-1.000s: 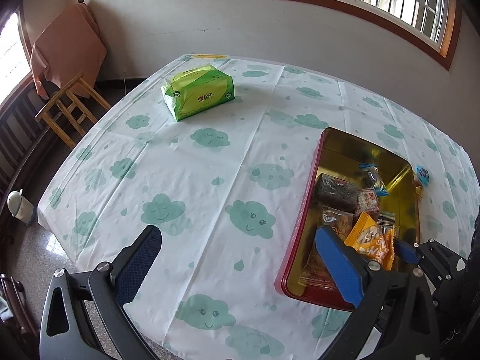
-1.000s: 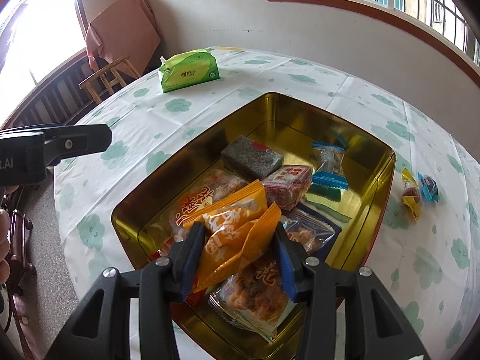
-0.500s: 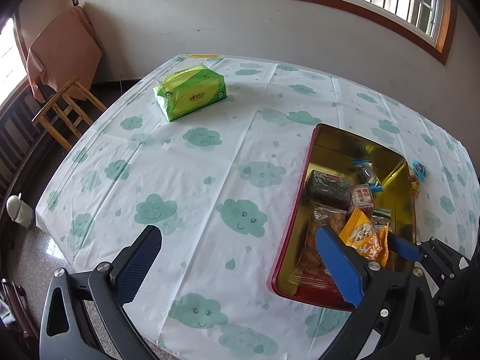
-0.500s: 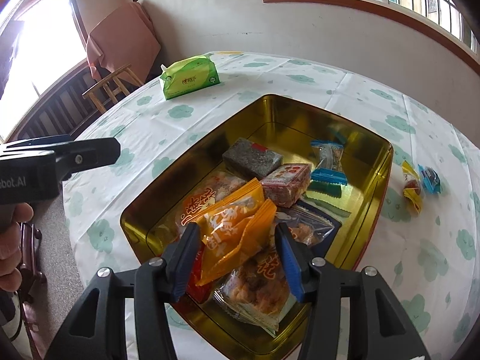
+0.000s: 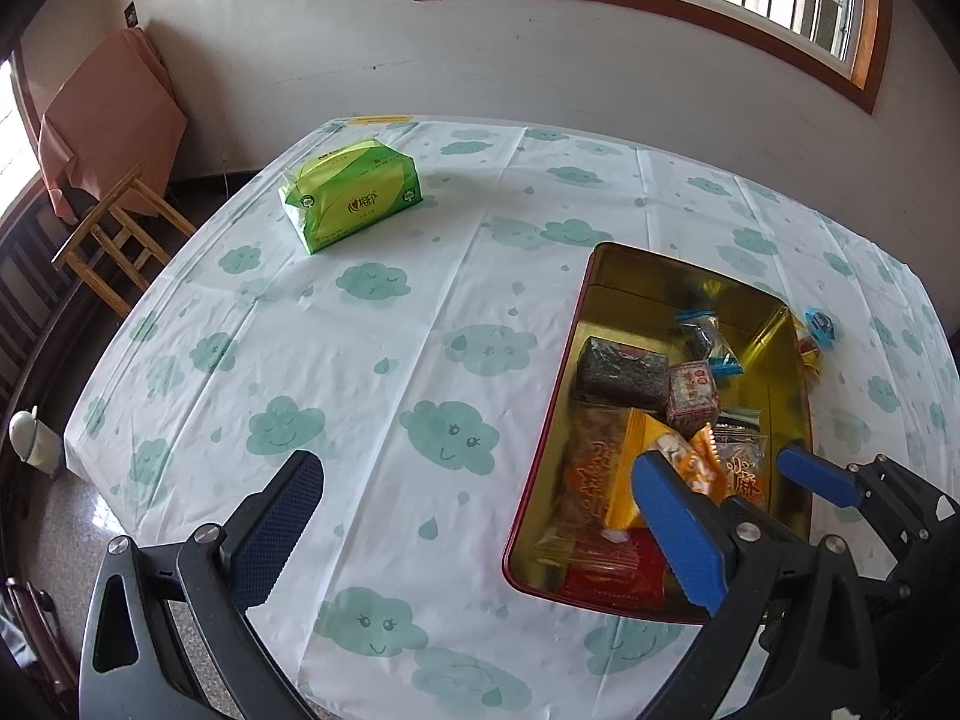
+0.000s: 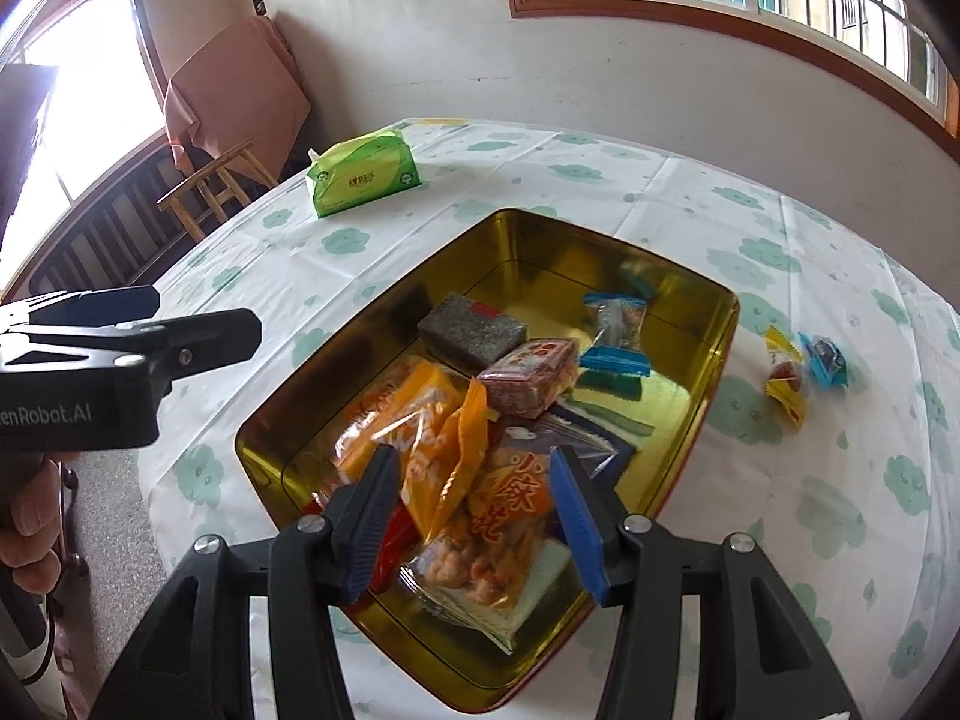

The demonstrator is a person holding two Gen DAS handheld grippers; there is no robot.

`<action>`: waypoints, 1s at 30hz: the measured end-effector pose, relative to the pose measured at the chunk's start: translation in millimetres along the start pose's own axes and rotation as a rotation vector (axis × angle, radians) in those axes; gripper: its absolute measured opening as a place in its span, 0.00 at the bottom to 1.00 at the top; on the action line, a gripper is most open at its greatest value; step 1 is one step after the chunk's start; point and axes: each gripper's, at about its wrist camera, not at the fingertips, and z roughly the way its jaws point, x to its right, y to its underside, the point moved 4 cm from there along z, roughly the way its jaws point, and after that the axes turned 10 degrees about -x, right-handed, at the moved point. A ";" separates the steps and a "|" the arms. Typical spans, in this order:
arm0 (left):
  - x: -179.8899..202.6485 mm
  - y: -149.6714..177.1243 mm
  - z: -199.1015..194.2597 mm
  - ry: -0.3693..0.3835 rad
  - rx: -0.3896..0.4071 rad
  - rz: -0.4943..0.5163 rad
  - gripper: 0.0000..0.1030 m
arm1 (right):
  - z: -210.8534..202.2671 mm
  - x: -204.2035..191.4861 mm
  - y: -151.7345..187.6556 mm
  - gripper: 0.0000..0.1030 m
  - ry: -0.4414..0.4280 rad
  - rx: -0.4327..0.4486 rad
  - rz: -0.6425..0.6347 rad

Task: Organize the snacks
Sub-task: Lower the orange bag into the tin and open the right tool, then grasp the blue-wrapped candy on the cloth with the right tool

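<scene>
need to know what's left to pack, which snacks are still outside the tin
The two small wrapped candies on the tablecloth right of the tin: a yellow one and a blue one. All other snacks lie inside.

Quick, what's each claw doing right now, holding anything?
Left gripper: open, holding nothing.
Right gripper: open over the orange snack packet, not gripping it.

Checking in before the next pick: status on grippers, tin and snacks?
Right gripper open above orange packet in gold tin. Left gripper open, empty. Two candies on tablecloth beside tin; nothing blocking.
</scene>
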 end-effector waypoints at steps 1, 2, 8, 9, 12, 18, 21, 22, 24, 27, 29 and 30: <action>0.8 -0.1 -0.8 0.001 0.001 0.000 0.99 | -1.5 1.3 0.3 0.51 0.004 0.000 0.002; 1.6 -0.5 -1.5 0.002 0.003 0.002 0.99 | -2.4 2.4 0.4 0.51 0.006 0.001 0.004; 12.6 -1.4 -6.1 0.005 0.010 0.024 0.99 | -13.6 9.3 1.8 0.52 0.018 0.023 0.005; 15.1 -1.5 -6.7 0.006 0.010 0.029 0.99 | -15.8 11.2 2.2 0.52 0.020 0.027 0.008; 22.9 -2.0 -7.5 0.008 0.011 0.044 0.99 | -22.6 19.1 3.2 0.51 0.025 0.040 0.022; 46.1 -0.7 -9.3 0.020 0.013 0.089 0.99 | -35.8 47.6 7.1 0.52 0.056 0.071 0.065; 58.2 0.9 -8.8 0.030 0.010 0.116 0.99 | -40.4 68.6 12.7 0.52 0.086 0.085 0.093; 63.0 1.7 -8.5 0.032 0.009 0.128 0.99 | -41.8 79.6 15.5 0.51 0.104 0.090 0.106; 70.1 2.6 -7.4 0.037 0.007 0.141 0.99 | -43.0 95.8 19.9 0.52 0.128 0.096 0.126; 81.0 3.0 -5.5 0.046 0.005 0.158 0.99 | -42.8 125.5 25.9 0.51 0.161 0.099 0.160; 87.8 2.4 -3.3 0.048 -0.001 0.167 0.99 | -41.7 145.0 26.9 0.52 0.177 0.105 0.182; 92.1 1.8 -2.1 0.050 -0.002 0.173 0.99 | -40.7 152.8 26.2 0.51 0.186 0.105 0.189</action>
